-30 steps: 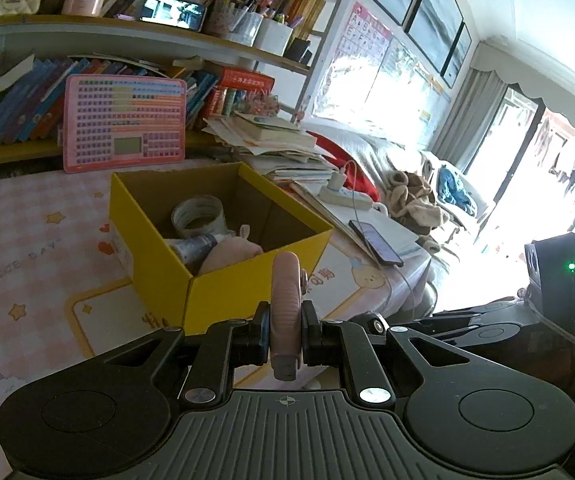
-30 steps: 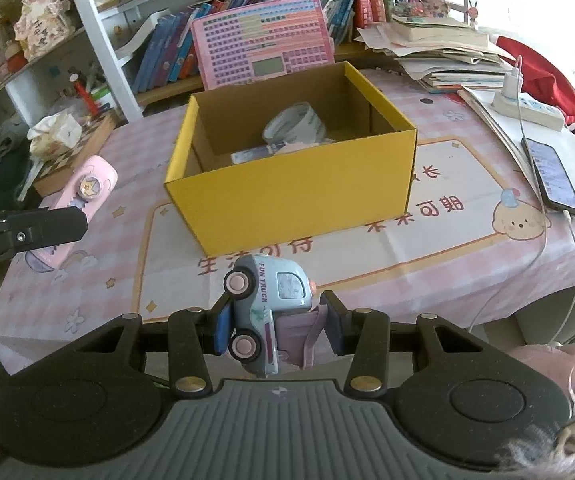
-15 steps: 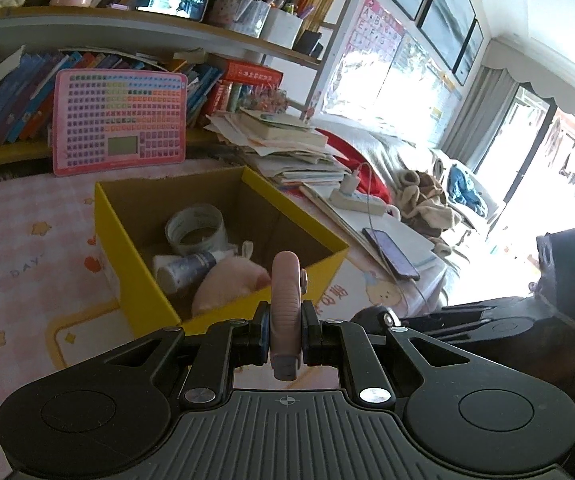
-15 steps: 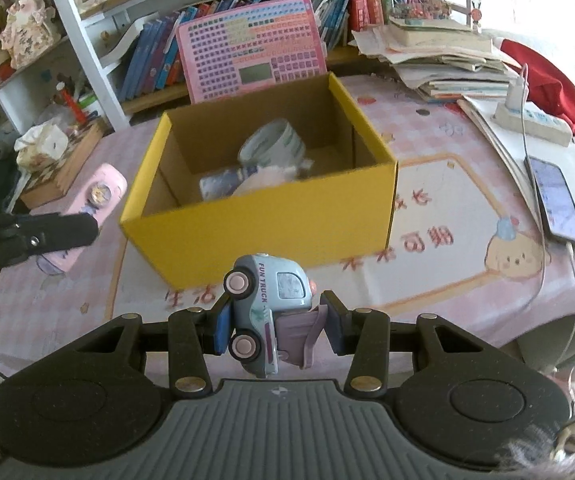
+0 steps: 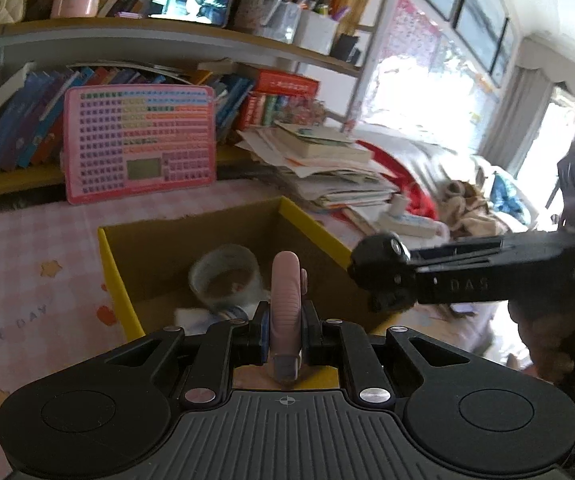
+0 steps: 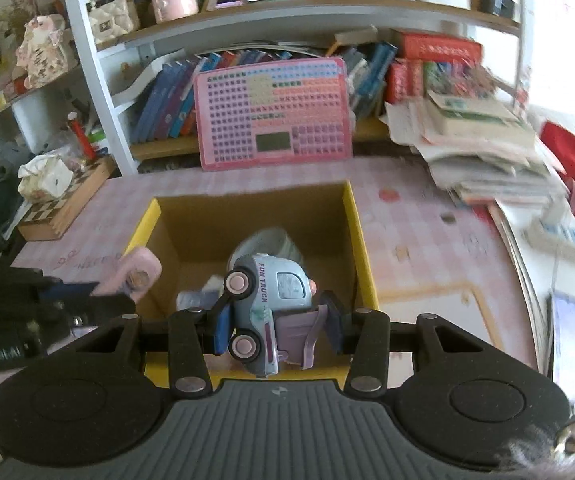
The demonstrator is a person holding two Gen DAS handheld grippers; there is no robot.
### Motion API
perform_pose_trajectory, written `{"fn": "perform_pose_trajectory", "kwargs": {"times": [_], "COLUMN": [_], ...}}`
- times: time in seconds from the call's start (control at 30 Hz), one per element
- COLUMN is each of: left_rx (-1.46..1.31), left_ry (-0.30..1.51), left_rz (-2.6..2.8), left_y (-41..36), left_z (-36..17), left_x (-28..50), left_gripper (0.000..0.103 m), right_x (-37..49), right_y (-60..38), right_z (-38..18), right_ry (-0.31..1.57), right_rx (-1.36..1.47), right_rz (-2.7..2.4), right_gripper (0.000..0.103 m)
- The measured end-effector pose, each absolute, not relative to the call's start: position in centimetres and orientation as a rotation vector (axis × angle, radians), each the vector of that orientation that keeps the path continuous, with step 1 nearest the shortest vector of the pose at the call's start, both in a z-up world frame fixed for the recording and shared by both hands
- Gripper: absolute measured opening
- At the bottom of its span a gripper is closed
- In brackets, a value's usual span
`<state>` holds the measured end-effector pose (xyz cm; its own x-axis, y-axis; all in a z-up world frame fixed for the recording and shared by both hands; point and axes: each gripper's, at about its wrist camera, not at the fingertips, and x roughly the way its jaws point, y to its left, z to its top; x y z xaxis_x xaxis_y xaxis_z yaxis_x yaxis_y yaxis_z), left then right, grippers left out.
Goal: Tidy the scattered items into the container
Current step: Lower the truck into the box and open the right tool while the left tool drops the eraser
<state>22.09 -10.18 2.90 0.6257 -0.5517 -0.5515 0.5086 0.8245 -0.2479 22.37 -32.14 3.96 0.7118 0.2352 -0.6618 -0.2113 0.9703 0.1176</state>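
A yellow cardboard box [image 5: 115,276] [image 6: 361,248] stands open on the pink tablecloth, with a roll of tape [image 5: 225,276] [image 6: 271,242] and a small tube inside. My left gripper [image 5: 284,332] is shut on a flat pink case [image 5: 284,304], held edge-up over the box's near wall. My right gripper [image 6: 277,330] is shut on a pale blue toy truck [image 6: 271,296] tipped on its side, above the box's near edge. In the right wrist view the pink case [image 6: 139,272] shows at the box's left wall. The right gripper's finger [image 5: 383,264] reaches in from the right in the left wrist view.
A pink keyboard toy [image 6: 271,116] leans against the bookshelf behind the box. Stacked papers and books [image 6: 479,148] lie at the right, with a power strip [image 6: 567,236] and a phone [image 6: 567,320] near the table's right edge. A wooden chessboard box [image 6: 63,200] sits left.
Both grippers have moved forward toward the yellow box, carrying the pink case and the toy truck; the box now lies right under them and the two grippers stand closer together.
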Motion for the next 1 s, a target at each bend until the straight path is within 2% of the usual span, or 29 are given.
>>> {"fn": "perform_pose_trajectory", "kwargs": {"times": [0.47,0.7,0.73,0.87,0.97,1.0], "left_rx": [0.045,0.088,0.088,0.089,0.088,0.091], "left_ry": [0.770,0.826,0.827,0.821,0.809,0.800], "left_rz": [-0.459,-0.433,-0.434,-0.420,-0.405,-0.395], "left_y": [-15.2,-16.9,-17.1,-17.3,-17.1,-17.1], "left_z": [-0.8,-2.5,-2.6,-2.7,-2.5,-2.3], "left_x": [28.4,29.5,29.5,29.3,28.9,28.8], "left_gripper": [0.014,0.014,0.018,0.020,0.042,0.058], "right_x": [34.2,37.5,37.8,38.6,38.9,39.0], "right_y": [-28.8,-26.9,-26.6,-26.0,-25.8,-25.7], "right_z": [0.7,-2.1,-2.5,-3.8,-4.6,-4.7], "right_ry": [0.770,0.878,0.892,0.948,0.972,0.976], "right_rx": [-0.119,-0.150,-0.161,-0.189,-0.193,-0.193], "right_rz": [0.435,0.508,0.524,0.552,0.556,0.555], "right_gripper": [0.042,0.042,0.042,0.042,0.042,0.042]}}
